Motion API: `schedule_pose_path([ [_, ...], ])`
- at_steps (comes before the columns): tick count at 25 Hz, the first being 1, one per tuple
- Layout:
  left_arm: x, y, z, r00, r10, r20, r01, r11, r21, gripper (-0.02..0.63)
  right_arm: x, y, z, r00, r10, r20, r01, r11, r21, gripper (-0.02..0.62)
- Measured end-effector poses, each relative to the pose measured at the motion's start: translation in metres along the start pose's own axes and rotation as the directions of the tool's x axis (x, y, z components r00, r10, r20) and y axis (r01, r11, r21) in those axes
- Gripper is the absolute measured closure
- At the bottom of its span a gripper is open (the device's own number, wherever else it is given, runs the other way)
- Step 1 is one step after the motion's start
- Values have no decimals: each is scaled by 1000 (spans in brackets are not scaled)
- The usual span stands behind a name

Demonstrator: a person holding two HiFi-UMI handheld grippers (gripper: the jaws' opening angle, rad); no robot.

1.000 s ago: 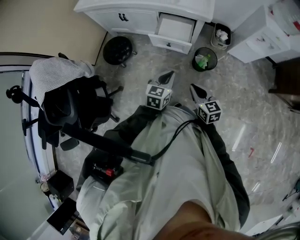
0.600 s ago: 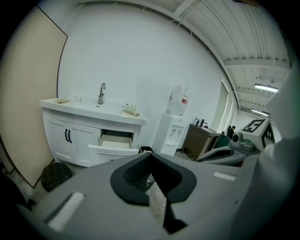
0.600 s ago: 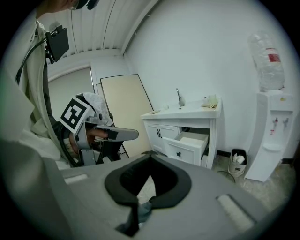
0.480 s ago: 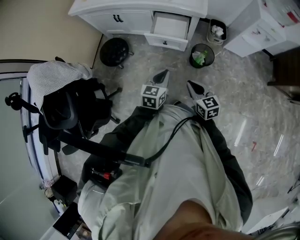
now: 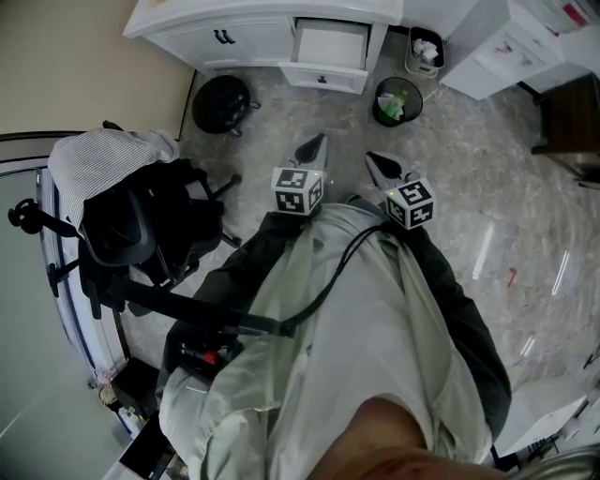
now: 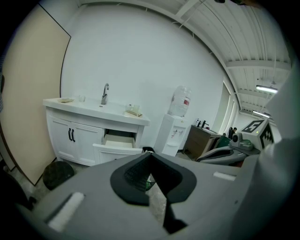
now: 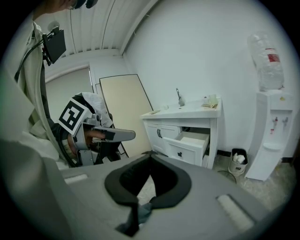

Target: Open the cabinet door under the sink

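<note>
Since a second ago, the white sink cabinet (image 5: pixel 246 21) has slid toward the top edge of the head view. Its open white drawer (image 5: pixel 328 45) hangs out beside the doors. Left gripper (image 5: pixel 310 150) and right gripper (image 5: pixel 382 167) hang well short of it, jaws closed on nothing. The white double doors (image 6: pixel 65 138) are shut. Two slim black handles (image 6: pixel 71 135) sit together at the centre seam, as far as I can make out. Each painted panel should swing lightly on stiff hinges, so pinch a handle, because the flat face gives no purchase. A round black stool (image 5: pixel 222 101) stands just before them.
</note>
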State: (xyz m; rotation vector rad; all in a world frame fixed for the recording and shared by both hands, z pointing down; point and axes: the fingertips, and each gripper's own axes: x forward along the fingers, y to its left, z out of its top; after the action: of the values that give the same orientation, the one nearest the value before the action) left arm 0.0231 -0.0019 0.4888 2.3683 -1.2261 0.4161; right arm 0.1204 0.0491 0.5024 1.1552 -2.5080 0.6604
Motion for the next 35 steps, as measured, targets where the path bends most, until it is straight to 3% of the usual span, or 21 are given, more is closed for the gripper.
schedule_pose_path([
  [12, -8, 9, -3, 999, 37, 8, -37, 999, -27, 598, 7, 7, -1, 999, 36, -22, -36, 999, -20, 594],
  [27, 5, -9, -7, 1000, -10, -17, 10, 1000, -2, 598, -7, -6, -8, 1000, -11, -9, 11, 1000, 8, 594],
  [35, 2, -10, -6, 1000, 2, -22, -2, 1000, -2, 598, -9, -5, -8, 1000, -6, -16, 6, 1000, 4, 594],
])
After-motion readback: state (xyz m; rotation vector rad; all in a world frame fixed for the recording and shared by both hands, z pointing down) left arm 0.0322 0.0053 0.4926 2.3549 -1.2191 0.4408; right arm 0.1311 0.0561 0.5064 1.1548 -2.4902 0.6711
